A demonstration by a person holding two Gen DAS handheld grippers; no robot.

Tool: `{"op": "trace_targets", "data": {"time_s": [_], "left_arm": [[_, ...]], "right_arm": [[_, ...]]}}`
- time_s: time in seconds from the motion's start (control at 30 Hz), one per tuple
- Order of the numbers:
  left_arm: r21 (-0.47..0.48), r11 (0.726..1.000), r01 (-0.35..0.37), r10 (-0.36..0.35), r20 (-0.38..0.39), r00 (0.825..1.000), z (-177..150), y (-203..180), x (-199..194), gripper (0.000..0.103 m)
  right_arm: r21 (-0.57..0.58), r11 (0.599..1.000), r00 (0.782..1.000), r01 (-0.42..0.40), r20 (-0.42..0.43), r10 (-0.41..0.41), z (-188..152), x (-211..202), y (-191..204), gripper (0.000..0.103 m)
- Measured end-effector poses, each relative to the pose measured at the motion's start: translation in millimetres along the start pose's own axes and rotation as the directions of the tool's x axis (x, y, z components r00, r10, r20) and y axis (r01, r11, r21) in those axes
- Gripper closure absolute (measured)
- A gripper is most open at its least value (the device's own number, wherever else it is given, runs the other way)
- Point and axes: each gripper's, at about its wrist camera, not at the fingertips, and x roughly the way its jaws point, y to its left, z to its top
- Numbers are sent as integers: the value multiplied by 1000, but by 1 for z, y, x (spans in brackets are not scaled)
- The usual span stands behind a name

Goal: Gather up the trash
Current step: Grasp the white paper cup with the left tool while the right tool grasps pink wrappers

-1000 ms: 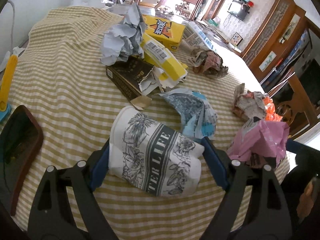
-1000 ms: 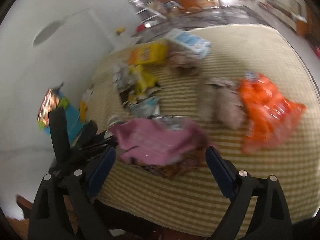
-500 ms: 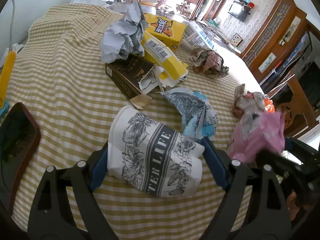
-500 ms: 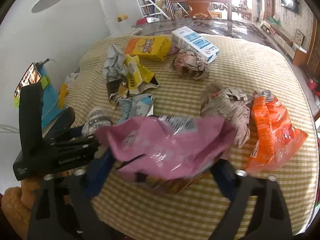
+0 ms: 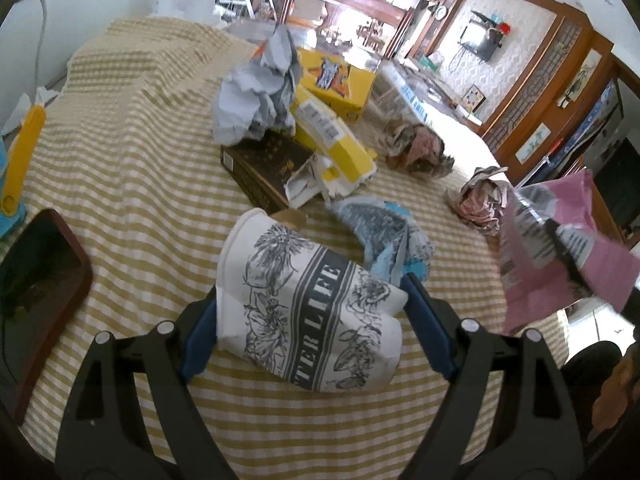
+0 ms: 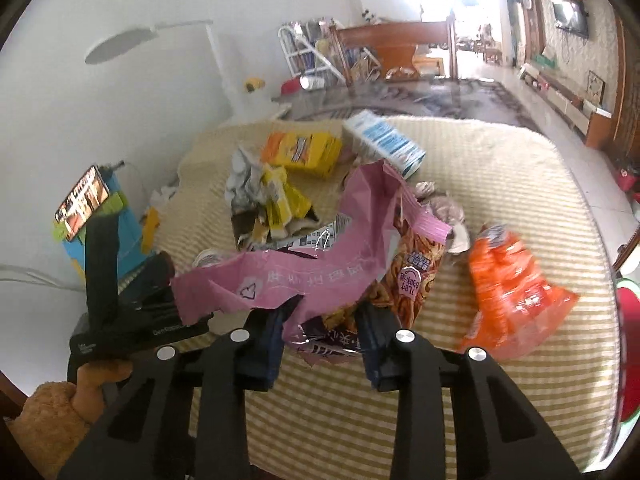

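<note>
Left wrist view: the left gripper (image 5: pixel 312 320) clamps a crushed paper cup (image 5: pixel 308 312) printed with black flowers and lettering, its blue pads pressed against the cup's two sides. The cup lies on its side over the striped tablecloth (image 5: pixel 120 168), its long axis running away from the camera and slightly leftward, rim end farthest from the jaws. Beyond it lie a crumpled blue wrapper (image 5: pixel 390 236), a dark box (image 5: pixel 264 162), a yellow carton (image 5: pixel 334 140) and a wad of grey paper (image 5: pixel 256 96). A pink snack bag (image 5: pixel 560 256) hangs at the right edge.

Right wrist view: the right gripper (image 6: pixel 320 344) is closed on the pink snack bag (image 6: pixel 320 268), pinching its lower end between the blue pads. The bag stands up out of the jaws above the tablecloth (image 6: pixel 500 172), its long axis rising away from the camera, one flap drooping left. An orange bag (image 6: pixel 508 284) lies on the cloth to the right, a blue-and-white carton (image 6: pixel 384 142) farther back. The left gripper (image 6: pixel 136 300) sits at left, just beside the flap.
</note>
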Motion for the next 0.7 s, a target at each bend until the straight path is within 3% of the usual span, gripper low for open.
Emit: {"op": "trace_targets", "data": {"time_s": [0.5, 0.7], "left_arm": [[117, 989, -90, 77, 107, 991, -8, -27, -19, 22], [105, 994, -38, 27, 107, 994, -12, -49, -31, 22]], "right_arm": [[74, 995, 992, 68, 100, -75, -3, -49, -41, 72], [123, 987, 987, 99, 117, -113, -11, -66, -65, 72]]}}
